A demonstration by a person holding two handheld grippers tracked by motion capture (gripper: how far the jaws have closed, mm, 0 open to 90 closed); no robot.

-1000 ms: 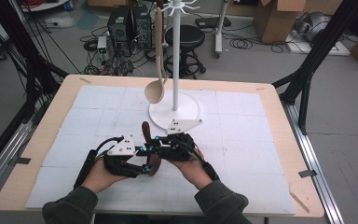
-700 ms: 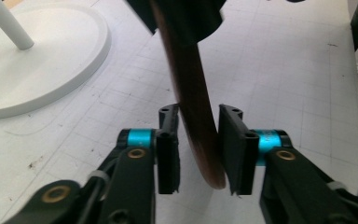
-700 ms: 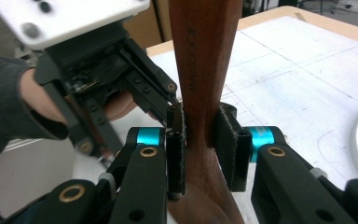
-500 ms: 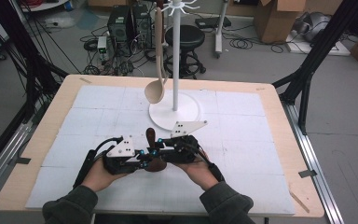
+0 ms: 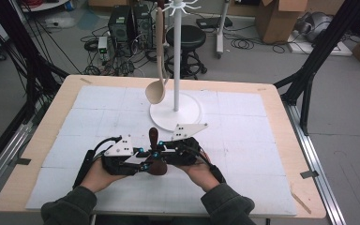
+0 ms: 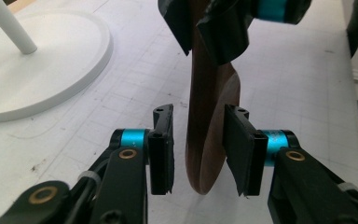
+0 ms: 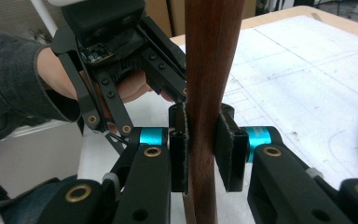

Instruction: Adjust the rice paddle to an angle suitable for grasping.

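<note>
Dark grey-green sleeves, black left tool [image 5: 140,165] and right tool [image 5: 161,157], cyan collars, brass screws, grey three-cornered plates, black cables

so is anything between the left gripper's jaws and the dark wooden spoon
Nothing visible. The dark wooden spoon already sits between the left gripper jaws, with a bare gap on each side, and the right gripper clamps its handle.

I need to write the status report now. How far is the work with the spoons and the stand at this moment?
Done: a pale spoon already hangs on the white stand. In hand: the right gripper is clamped on the dark wooden spoon, while the left gripper straddles its bowl; its jaws have just been opening, with a gap on one side. Left: probably hanging the dark spoon on the stand.
</note>
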